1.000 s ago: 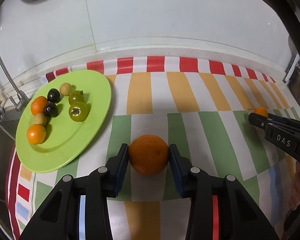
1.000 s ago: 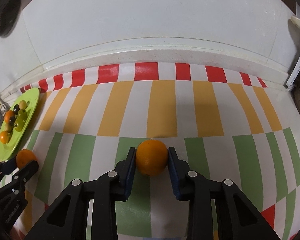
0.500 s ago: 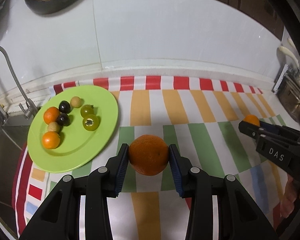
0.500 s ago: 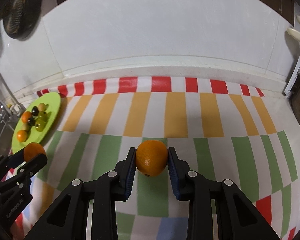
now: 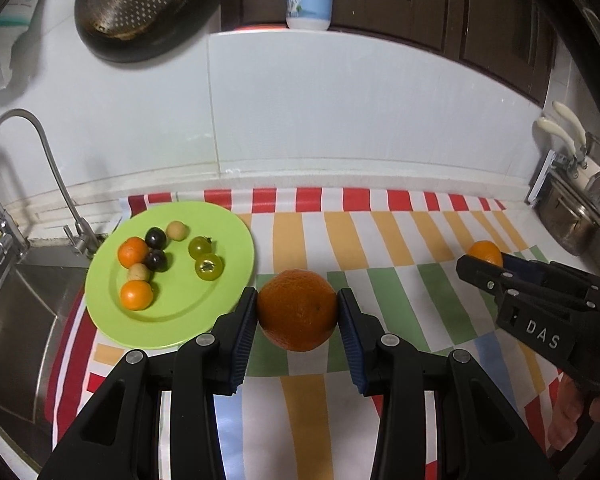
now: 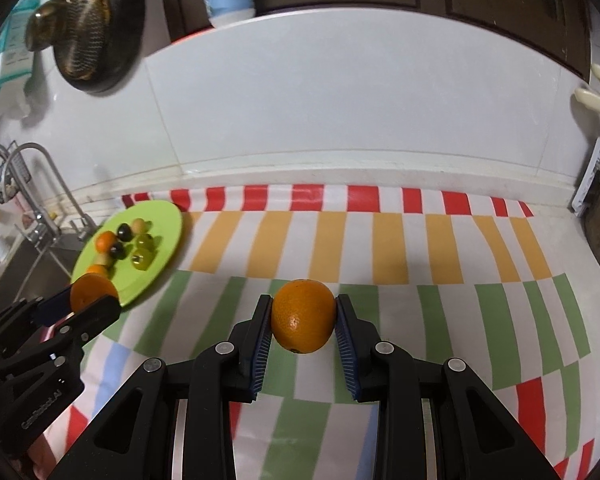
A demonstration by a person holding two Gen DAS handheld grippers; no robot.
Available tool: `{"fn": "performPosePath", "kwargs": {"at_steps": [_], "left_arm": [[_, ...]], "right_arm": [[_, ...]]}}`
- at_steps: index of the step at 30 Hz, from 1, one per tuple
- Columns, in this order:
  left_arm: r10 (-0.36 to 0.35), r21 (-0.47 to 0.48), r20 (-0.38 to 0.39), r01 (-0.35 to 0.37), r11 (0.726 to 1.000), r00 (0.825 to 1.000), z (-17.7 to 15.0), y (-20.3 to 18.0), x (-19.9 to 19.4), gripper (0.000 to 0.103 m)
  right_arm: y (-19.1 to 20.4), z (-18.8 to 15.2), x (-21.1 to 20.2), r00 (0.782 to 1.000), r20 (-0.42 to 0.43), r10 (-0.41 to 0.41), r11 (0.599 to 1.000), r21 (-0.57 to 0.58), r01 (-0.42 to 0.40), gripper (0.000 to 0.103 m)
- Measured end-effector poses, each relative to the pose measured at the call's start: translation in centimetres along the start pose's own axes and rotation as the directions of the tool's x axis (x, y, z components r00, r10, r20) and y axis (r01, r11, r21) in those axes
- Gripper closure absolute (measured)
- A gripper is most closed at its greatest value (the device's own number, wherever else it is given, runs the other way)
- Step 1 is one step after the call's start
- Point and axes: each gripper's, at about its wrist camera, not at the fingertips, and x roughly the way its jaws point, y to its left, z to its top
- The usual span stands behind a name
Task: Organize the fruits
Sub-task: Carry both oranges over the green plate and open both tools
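**Two oranges held above the striped cloth**

The left gripper is clamped on a dark orange, raised just right of the green plate. The right gripper is clamped on a second orange over the striped cloth on the counter. The plate holds small fruits beside the sink.
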Motion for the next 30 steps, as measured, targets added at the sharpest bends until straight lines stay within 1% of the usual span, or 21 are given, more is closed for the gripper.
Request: {"fn": "performPosePath", "kwargs": {"at_steps": [14,30], "left_arm": [[0.023,-0.023,0.062,-0.021,0.999,0.998,0.3,3.0,-3.2,0.064],[0.079,-0.052,0.098,-0.074,0.996,0.992,0.6,7.6,-5.8,0.064]], "right_arm": [[4.2,0.7,-2.3,0.996,0.060,0.071,0.996,-0.055,-0.068,0.071],[10.0,2.1,-2.9,0.981,0.097,0.165,0.978,-0.143,-0.151,0.071]]}}
